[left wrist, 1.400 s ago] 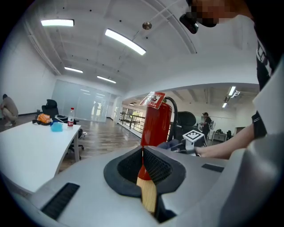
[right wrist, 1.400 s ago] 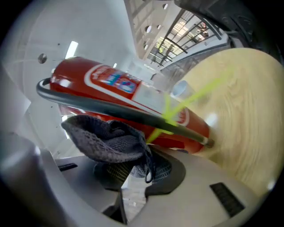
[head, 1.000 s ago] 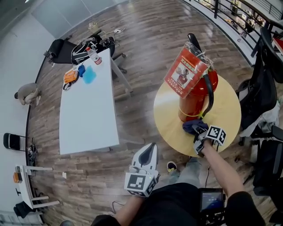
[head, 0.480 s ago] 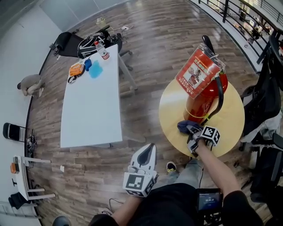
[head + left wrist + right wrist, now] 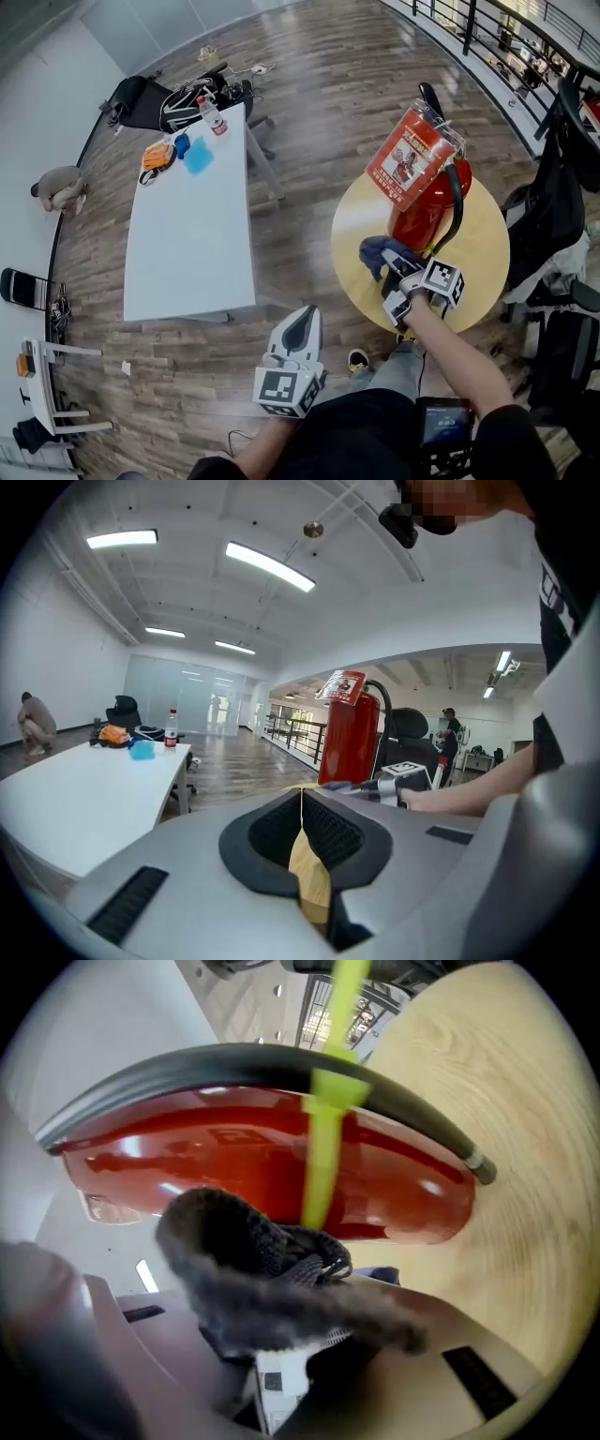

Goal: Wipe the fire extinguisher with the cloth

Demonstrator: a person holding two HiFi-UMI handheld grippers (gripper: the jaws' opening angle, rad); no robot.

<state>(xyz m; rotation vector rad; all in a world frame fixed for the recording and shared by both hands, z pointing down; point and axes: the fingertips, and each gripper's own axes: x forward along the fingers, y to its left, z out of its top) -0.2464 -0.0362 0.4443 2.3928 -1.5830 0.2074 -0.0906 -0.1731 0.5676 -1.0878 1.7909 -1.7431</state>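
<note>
A red fire extinguisher (image 5: 427,202) with a black hose and a plastic-wrapped tag stands on the round wooden table (image 5: 478,258). My right gripper (image 5: 392,272) is shut on a dark blue-grey cloth (image 5: 380,251) and presses it against the cylinder's lower left side. In the right gripper view the cloth (image 5: 253,1251) bunches over the jaws against the red body (image 5: 281,1180), beside a yellow-green strap (image 5: 323,1138). My left gripper (image 5: 298,330) hangs shut and empty over the floor, away from the extinguisher (image 5: 349,728).
A long white table (image 5: 192,225) stands at the left with a bottle (image 5: 206,112), orange and blue items at its far end. Black office chairs (image 5: 553,206) crowd the right side by a railing. A person (image 5: 58,190) crouches at the far left wall.
My right gripper has carried the cloth leftward and up around the extinguisher's base, from its front to its left side. The left gripper stayed in place.
</note>
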